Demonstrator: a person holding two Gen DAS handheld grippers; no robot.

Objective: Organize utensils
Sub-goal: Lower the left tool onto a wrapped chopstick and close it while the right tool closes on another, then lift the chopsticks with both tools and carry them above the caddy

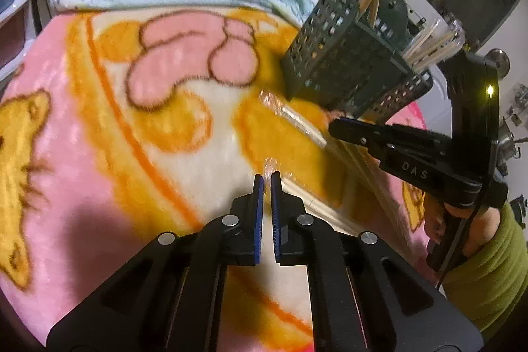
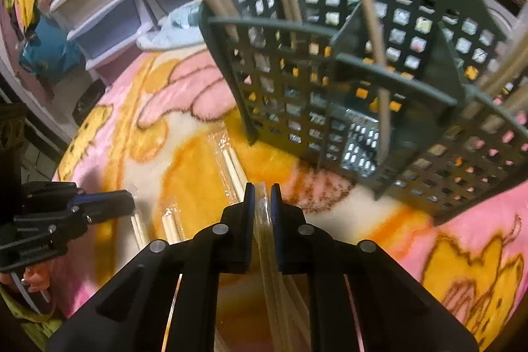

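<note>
Picking up wrapped chopsticks beside a dark green perforated plastic utensil caddy [image 1: 333,55] on a pink and orange fleece blanket [image 1: 99,121].

Left wrist: left gripper [image 1: 267,178] closed; anything pinched hard to tell. Right wrist: right gripper [image 2: 262,190] clamped on clear-wrapped wooden chopsticks [image 2: 264,236]; next, probably lifting into a compartment. Caddy top cut off.

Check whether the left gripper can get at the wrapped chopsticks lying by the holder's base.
Probably yes: the wrapped chopsticks lie in the open on the blanket, just beyond the left gripper. But its jaws are shut, and the right gripper hovers at the pack's near end.
</note>
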